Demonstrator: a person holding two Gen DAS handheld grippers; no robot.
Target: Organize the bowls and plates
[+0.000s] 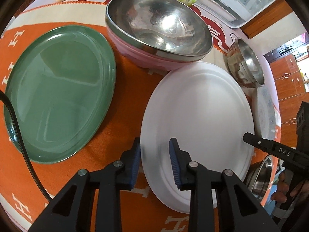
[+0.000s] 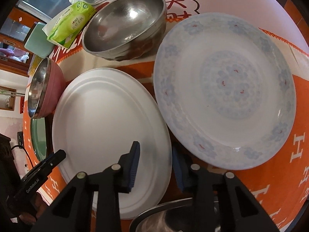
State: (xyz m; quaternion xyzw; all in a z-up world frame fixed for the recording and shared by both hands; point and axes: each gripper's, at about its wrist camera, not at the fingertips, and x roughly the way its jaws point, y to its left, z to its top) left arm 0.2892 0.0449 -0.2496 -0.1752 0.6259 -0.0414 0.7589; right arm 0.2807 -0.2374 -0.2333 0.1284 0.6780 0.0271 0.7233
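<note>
Plates and bowls lie on the orange cloth with white letters (image 1: 123,100), and I place them all by the round white plate (image 1: 199,119). From my left wrist, my left gripper (image 1: 154,160) has its jaws apart, straddling that plate's near-left rim without pinching it. Left of it lies the oval green plate (image 1: 58,94); beyond it stands the pink bowl with a steel lining (image 1: 160,29); a small steel bowl (image 1: 245,61) sits to its far right.

From my right wrist, my right gripper (image 2: 155,164) is parted too, one blue pad over the white plate (image 2: 110,127), the other outside its right rim. The blue-flowered white plate (image 2: 226,89) lies just right; a grey steel bowl (image 2: 127,23) stands beyond.
</note>
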